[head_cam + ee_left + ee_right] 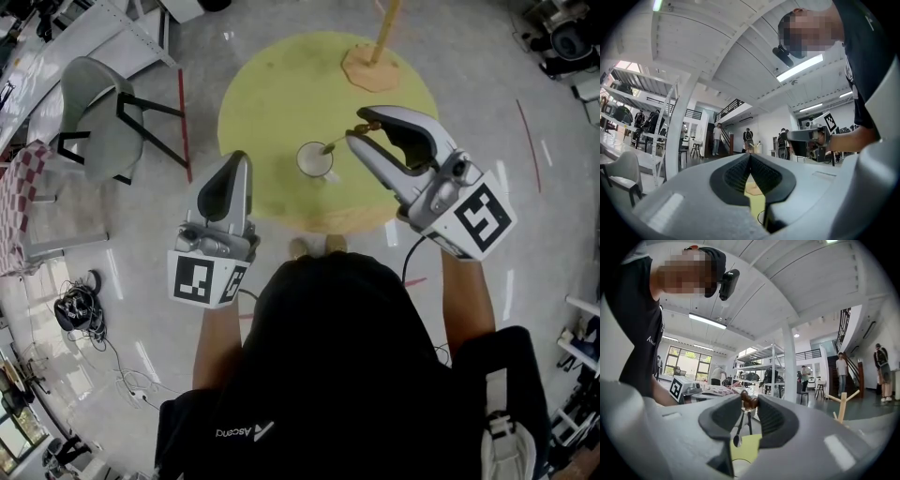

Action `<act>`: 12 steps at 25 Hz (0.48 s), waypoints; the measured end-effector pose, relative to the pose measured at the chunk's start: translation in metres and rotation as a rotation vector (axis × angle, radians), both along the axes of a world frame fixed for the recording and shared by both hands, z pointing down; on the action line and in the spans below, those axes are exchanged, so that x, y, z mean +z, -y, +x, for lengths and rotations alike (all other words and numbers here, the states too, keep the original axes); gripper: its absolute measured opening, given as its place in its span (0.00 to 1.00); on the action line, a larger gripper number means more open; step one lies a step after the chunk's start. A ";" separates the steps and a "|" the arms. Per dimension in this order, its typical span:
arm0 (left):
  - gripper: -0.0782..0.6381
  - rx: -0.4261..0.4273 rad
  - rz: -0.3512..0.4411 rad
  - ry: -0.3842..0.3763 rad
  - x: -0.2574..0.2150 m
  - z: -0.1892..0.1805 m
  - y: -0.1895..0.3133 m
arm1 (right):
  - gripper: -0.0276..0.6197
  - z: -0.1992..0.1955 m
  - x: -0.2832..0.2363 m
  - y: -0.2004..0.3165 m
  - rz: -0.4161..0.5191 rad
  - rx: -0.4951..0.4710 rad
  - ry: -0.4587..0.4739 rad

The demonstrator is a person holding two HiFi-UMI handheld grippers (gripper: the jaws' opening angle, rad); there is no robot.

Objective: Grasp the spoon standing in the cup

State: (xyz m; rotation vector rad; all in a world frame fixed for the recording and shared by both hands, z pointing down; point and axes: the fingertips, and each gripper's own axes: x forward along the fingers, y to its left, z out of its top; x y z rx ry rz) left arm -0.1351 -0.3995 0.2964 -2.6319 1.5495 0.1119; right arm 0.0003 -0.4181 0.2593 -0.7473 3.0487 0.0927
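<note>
A white cup stands near the middle of the round yellow table. A thin spoon slants from the cup's rim up to the right. My right gripper is shut on the brown end of its handle. In the right gripper view the handle end is pinched between the pad tips, and the spoon's bowl hangs below over the table. My left gripper hovers at the table's left edge, left of the cup. It is shut with nothing in it, its pads meeting at the tip.
A wooden post on a hexagonal base stands at the table's far side. A grey chair is on the floor to the left, with cables further forward. The person's feet are at the table's near edge.
</note>
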 end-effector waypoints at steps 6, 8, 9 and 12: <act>0.12 0.006 0.017 0.000 -0.009 -0.004 0.002 | 0.21 0.000 -0.002 0.000 0.005 0.011 -0.002; 0.12 0.006 0.017 -0.001 -0.010 -0.004 0.003 | 0.21 -0.001 -0.002 0.000 0.006 0.007 -0.009; 0.12 0.006 0.017 -0.001 -0.010 -0.003 0.003 | 0.21 -0.001 -0.002 0.000 0.007 0.005 -0.013; 0.12 0.008 0.013 0.000 -0.008 -0.002 0.004 | 0.21 -0.001 0.000 -0.001 0.004 0.004 -0.018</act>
